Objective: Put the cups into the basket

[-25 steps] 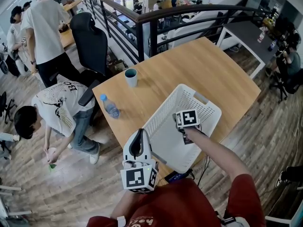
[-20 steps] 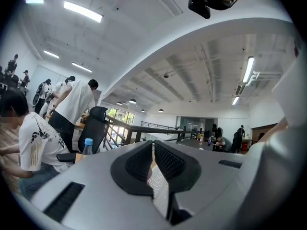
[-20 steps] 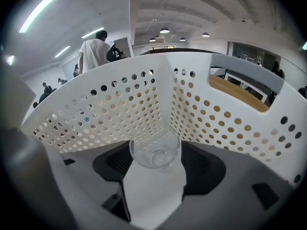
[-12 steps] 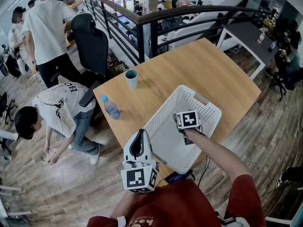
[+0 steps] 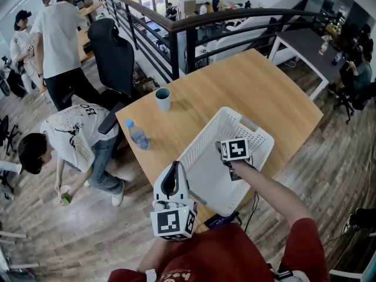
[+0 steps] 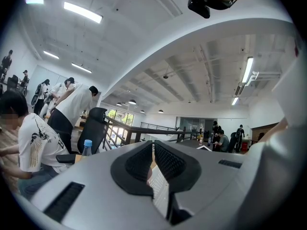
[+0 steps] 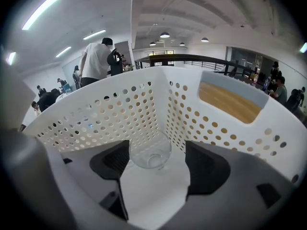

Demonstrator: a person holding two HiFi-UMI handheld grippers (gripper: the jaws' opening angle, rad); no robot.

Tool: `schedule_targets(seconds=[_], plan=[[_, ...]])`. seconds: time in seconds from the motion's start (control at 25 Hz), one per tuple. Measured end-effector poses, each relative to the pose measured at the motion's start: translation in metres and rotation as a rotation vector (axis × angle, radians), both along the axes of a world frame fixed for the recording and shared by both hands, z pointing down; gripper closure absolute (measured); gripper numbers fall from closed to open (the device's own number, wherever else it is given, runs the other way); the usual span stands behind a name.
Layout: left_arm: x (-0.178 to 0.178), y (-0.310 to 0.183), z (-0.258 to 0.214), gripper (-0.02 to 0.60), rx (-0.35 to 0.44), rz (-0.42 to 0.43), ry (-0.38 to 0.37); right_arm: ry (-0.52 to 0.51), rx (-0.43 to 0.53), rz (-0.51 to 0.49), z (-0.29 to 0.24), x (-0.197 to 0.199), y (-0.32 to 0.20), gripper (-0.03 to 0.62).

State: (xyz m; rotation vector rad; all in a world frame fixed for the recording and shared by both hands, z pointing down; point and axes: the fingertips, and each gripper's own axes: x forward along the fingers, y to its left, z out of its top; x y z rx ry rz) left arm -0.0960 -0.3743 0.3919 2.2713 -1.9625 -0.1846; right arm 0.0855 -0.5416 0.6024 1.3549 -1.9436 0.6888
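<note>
A white perforated basket [image 5: 257, 135] sits on the wooden table [image 5: 258, 87] at its near right. My right gripper [image 5: 225, 152] reaches down into it. Its jaws have just been opening and now stand open on either side of a clear glass cup [image 7: 150, 151], which stands on the basket floor [image 7: 153, 190] by the far wall with the pads off it. A teal cup [image 5: 163, 97] stands at the table's far left. My left gripper [image 5: 171, 170] hovers level by the table's near edge, shut and empty.
A water bottle [image 5: 137, 133] lies on the table's left side. A black office chair [image 5: 114, 51] and a dark railing [image 5: 176, 25] stand behind the table. One person crouches at the left [image 5: 70, 137] and others stand beyond [image 5: 59, 34].
My right gripper has barely shifted inside the basket. The left gripper has stayed put. The people at the left have moved a little.
</note>
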Motion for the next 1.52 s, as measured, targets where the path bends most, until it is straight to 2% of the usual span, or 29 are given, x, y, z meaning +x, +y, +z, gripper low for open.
schedule_targets(seconds=[0.92,1.52], plan=[[0.008,0.004,-0.003,0.56,0.004,0.019,-0.006,-0.023,0.169,-0.033,-0.049,-0.003,0.008,0.25],[0.009,0.003,-0.006,0.56,0.01,0.027,-0.016,-0.05,0.55,-0.132,-0.144,-0.031,0.032,0.25]])
